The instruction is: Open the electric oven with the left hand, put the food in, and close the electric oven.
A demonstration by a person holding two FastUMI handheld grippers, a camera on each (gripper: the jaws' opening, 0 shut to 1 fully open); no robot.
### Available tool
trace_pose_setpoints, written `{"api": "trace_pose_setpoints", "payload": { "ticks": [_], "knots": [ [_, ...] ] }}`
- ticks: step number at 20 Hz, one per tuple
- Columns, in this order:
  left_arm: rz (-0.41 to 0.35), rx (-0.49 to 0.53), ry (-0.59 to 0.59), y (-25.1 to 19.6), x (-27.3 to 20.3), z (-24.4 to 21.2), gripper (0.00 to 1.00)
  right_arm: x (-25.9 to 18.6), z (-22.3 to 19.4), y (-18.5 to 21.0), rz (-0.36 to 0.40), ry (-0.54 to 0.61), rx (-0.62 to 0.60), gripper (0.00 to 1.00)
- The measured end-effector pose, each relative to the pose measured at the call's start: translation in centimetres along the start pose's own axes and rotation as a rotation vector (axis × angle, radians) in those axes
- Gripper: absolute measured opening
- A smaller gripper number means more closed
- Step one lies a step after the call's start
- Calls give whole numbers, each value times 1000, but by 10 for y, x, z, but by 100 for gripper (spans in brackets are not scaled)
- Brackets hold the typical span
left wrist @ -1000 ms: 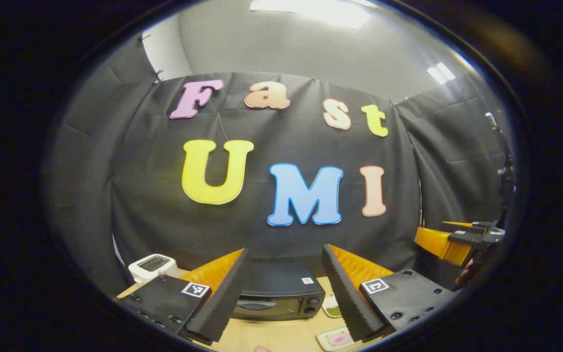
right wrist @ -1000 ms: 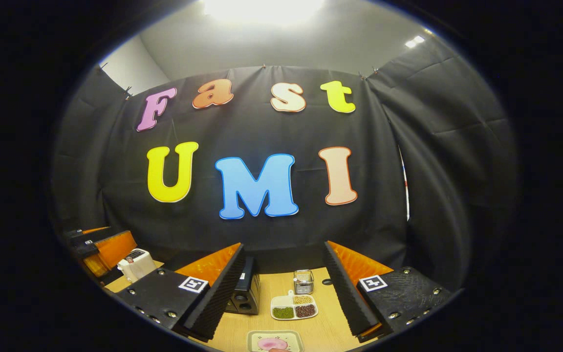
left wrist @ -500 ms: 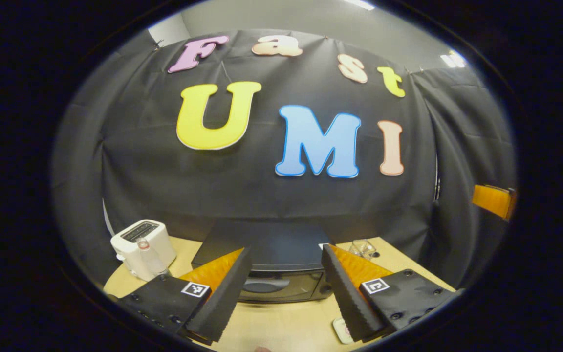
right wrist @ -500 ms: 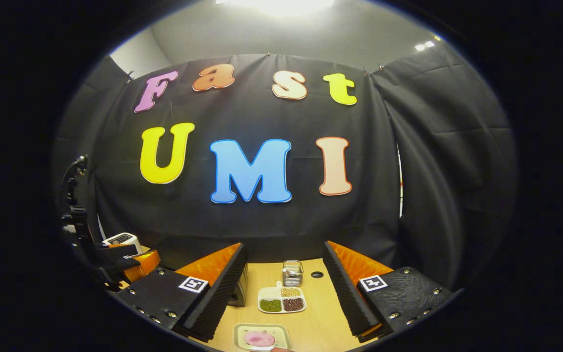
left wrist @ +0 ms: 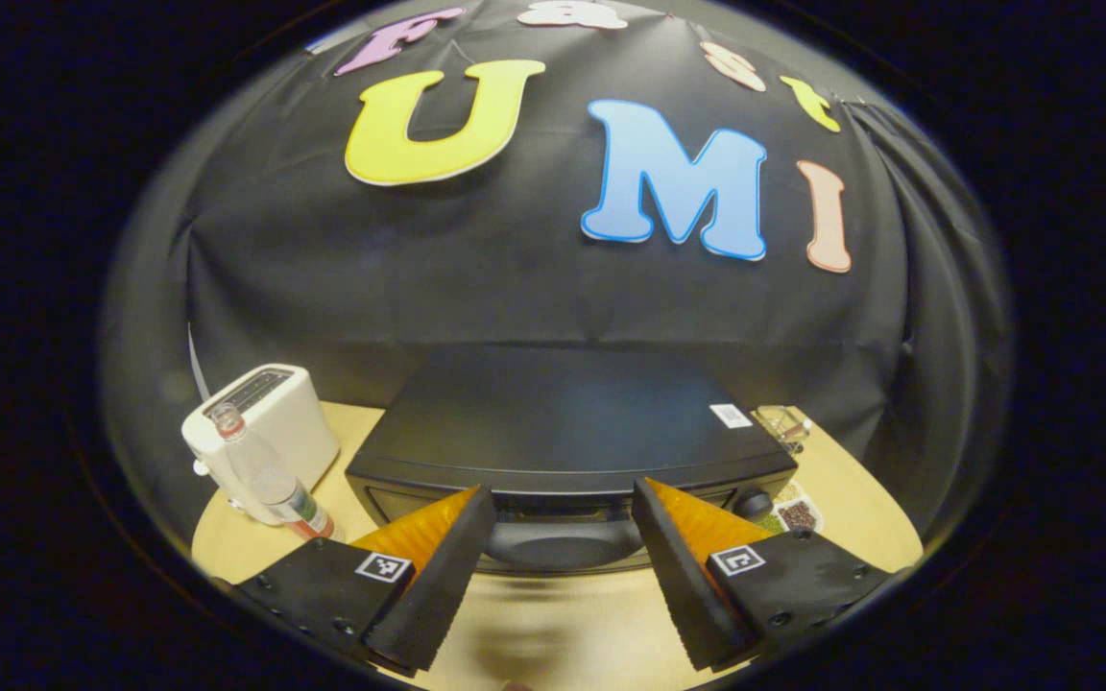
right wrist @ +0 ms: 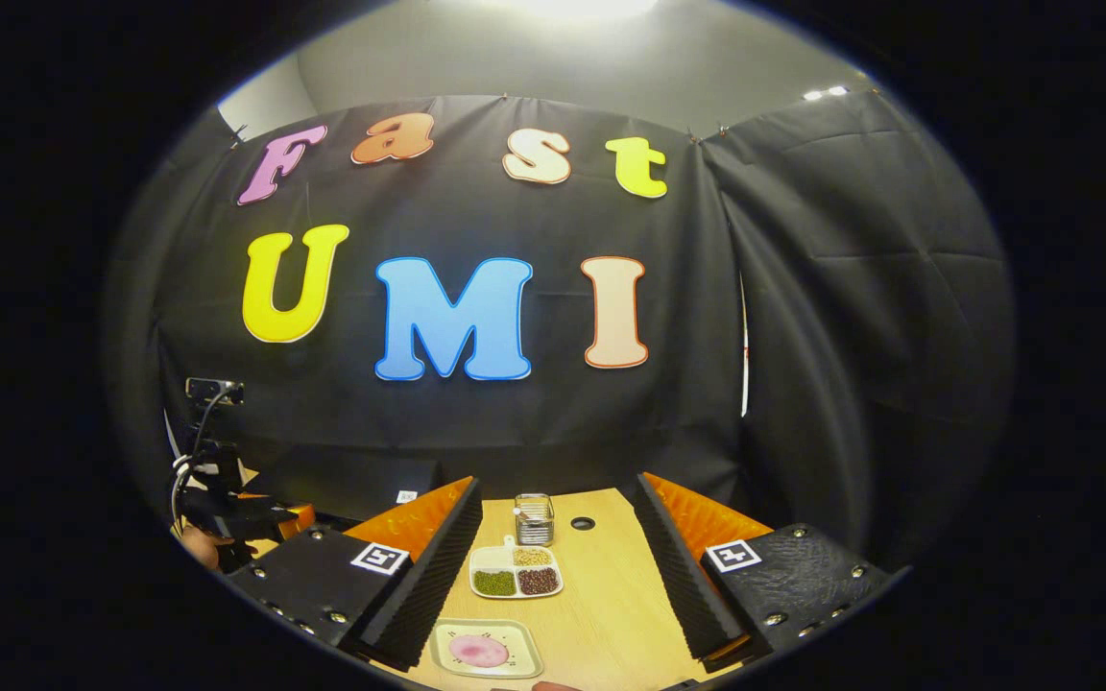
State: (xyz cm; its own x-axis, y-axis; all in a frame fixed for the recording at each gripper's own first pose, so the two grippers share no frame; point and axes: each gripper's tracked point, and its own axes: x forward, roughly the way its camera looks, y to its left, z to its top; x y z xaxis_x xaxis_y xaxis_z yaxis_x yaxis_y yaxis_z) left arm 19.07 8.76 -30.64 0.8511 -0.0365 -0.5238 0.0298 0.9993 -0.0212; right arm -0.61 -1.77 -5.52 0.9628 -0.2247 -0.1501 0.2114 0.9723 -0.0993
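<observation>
Fingers of the left gripper [left wrist: 561, 576] stand wide apart at the bottom of the left gripper view, holding nothing, with the oven's door handle [left wrist: 563, 543] between their tips; behind it the black oven [left wrist: 563, 422] fills the middle, with a white toaster [left wrist: 265, 427] and a bottle [left wrist: 265, 475] at lower left. In the right gripper view, the right gripper [right wrist: 558, 566] is wide apart too, holding nothing. Low between its fingers lies the pink food [right wrist: 479, 651] on a small plate [right wrist: 515, 638], then a tray of beans [right wrist: 516, 574], then a little jar [right wrist: 534, 519] farther back on the table [right wrist: 601, 595].

table [right wrist: 601, 585] | oven [left wrist: 563, 432] | toaster [left wrist: 270, 422] | bottle [left wrist: 265, 475] | divided dish [right wrist: 516, 573] | plate [right wrist: 488, 649]
</observation>
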Motion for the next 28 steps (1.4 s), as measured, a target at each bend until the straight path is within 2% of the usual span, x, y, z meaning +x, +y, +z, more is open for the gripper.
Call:
{"api": "trace_pose_setpoints", "payload": {
  "ticks": [2,4,5,6,10,12,14,16,28],
  "knots": [
    [10,33,-10,3,6,0,100,-4,0,-2,-7,3,-22,97],
    [27,37,-12,3,5,2,97,-7,0,-2,-13,4,-40,97],
    [38,57,-3,3,7,-4,100,-8,1,-1,-14,6,-44,97],
    [43,83,-14,2,7,-3,97,-9,0,0,-15,8,-46,97],
    [18,55,-1,0,3,-6,100,-21,-1,8,-12,9,-53,97],
    [4,63,5,0,-6,-11,98,-27,0,14,-7,6,-51,97],
    [-9,59,9,-1,-16,-20,100,-30,1,21,12,0,-45,97],
    [-17,60,18,-2,-26,-31,98,-31,0,27,25,3,-50,97],
    [0,84,121,-6,-67,-108,100,-28,-16,39,90,67,-70,97]
  ]
}}
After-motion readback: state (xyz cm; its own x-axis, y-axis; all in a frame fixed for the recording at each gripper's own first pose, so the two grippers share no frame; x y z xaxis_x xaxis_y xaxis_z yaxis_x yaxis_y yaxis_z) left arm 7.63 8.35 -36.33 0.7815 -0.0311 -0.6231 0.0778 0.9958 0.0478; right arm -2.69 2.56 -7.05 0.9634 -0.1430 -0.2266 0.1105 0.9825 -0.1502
